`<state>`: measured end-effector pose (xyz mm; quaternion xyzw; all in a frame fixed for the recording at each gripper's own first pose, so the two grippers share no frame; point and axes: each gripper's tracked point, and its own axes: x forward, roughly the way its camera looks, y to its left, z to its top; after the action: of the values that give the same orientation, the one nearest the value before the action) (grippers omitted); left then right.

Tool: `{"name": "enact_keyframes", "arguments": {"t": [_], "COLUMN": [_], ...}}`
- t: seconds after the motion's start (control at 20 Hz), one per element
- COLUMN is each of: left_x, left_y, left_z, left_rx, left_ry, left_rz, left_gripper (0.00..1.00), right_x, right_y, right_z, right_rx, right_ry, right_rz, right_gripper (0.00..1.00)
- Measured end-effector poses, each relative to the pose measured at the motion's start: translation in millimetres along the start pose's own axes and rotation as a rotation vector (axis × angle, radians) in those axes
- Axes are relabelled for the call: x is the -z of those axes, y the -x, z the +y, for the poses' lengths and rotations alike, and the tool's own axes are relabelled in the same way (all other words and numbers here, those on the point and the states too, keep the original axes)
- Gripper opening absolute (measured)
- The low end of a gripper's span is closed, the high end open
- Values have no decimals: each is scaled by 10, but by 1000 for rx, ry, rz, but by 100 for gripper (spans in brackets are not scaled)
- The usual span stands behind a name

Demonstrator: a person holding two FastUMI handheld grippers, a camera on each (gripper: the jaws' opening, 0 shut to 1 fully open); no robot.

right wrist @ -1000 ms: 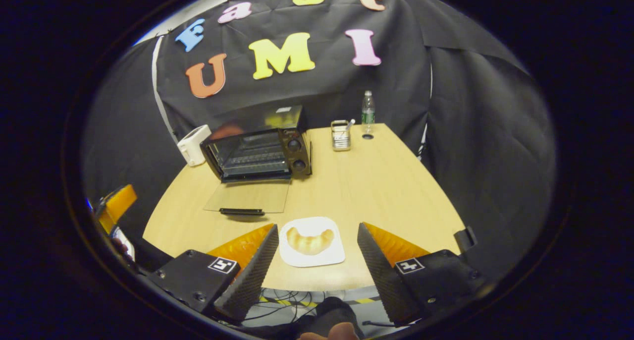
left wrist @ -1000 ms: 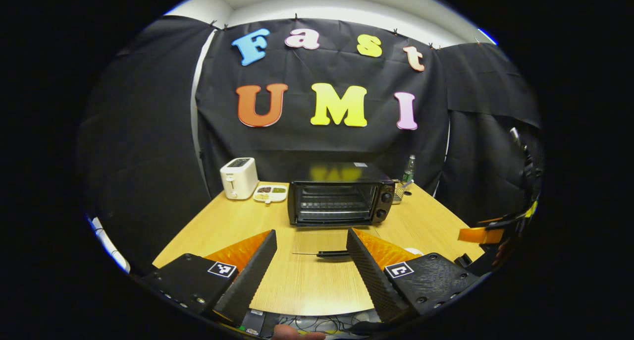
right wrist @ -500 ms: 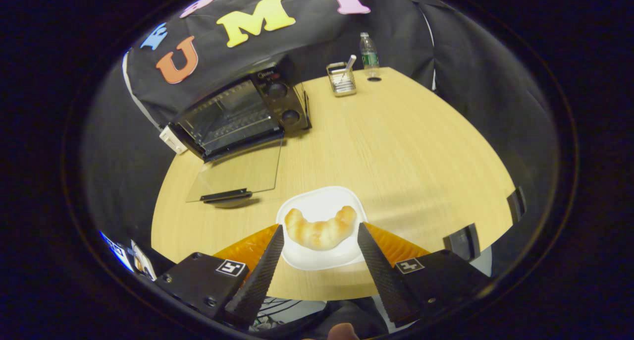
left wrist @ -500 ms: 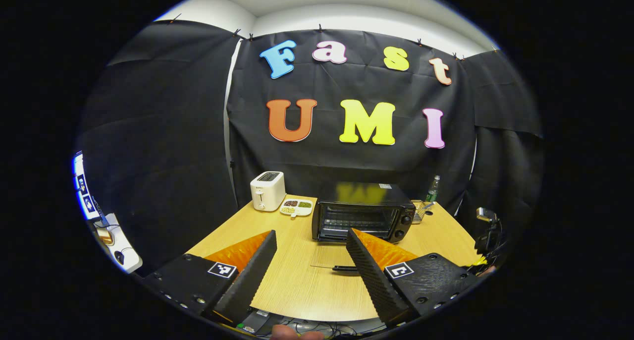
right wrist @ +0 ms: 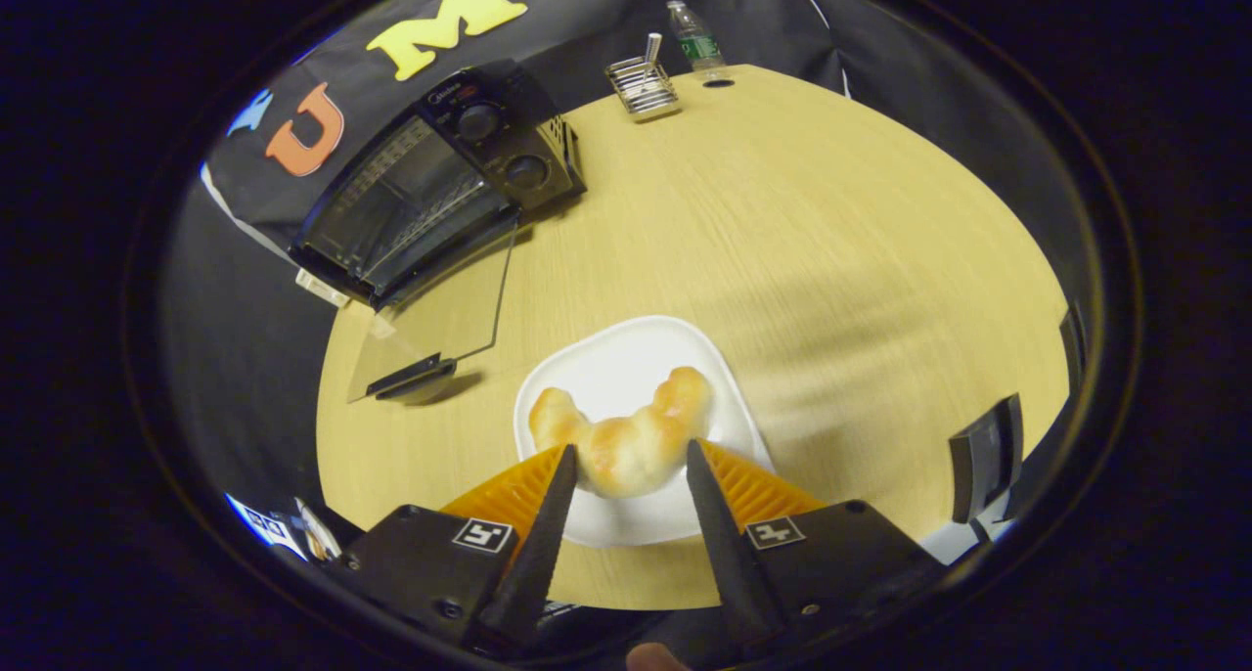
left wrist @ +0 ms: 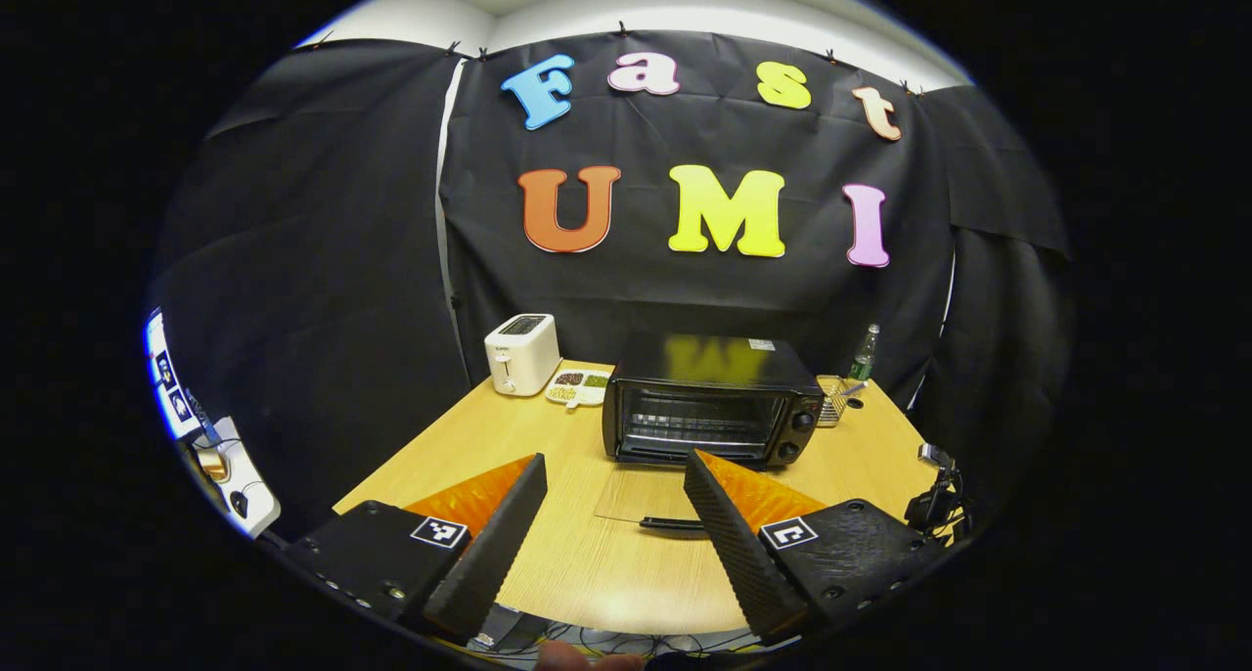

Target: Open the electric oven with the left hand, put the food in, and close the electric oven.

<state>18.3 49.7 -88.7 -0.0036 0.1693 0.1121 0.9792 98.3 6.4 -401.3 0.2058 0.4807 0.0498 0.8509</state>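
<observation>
Left gripper view: the left gripper hangs over the near edge of the table, jaws wide apart and holding nothing. The oven stands at 12 o'clock from it, well apart, with its glass door folded down flat onto the table and the handle toward the gripper; opening appears done, and the gripper's position suits a hand kept clear of the loading path. A toaster and a snack tray sit at 11 o'clock, a bottle at 1 o'clock. Right gripper view: the right gripper is low over the plate, its fingers straddling the middle of the croissant. The jaws stand partly closed; whether both press on the croissant cannot be told. The croissant lies on the plate near the table's front edge. The oven, door down, lies at 11 o'clock, well apart; a rack and the bottle stand at 12 o'clock. Judgement: the pick-up step is in hand; a centred grip on the thick middle should limit crushing or tipping during the carry.
</observation>
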Motion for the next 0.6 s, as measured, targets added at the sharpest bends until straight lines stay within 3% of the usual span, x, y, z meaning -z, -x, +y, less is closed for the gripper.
{"name": "enact_keyframes", "arguments": {"t": [0.15, 0.2, 0.4, 0.5, 0.6], "left_x": [-25, -32, -60, -75, -101], "left_y": [-44, -60, -93, -93, -123], "left_z": [-80, -104, -107, -89, -78], "left_rx": [23, 33, 68, 85, 102], "left_ry": [0, -1, -18, -18, -19], "left_rz": [7, 10, 4, 3, -5], "left_gripper": [93, 93, 93, 93, 93], "right_x": [12, -11, -27, 6, -19], "right_y": [-37, -32, 25, 114, 269], "right_z": [-26, -31, 14, 42, 116], "right_rx": [-21, -25, -54, -70, -89], "right_ry": [-13, -22, -115, -196, -253], "right_rz": [20, 25, 24, 37, 27], "right_gripper": [59, 47, 21, 13, 13]}}
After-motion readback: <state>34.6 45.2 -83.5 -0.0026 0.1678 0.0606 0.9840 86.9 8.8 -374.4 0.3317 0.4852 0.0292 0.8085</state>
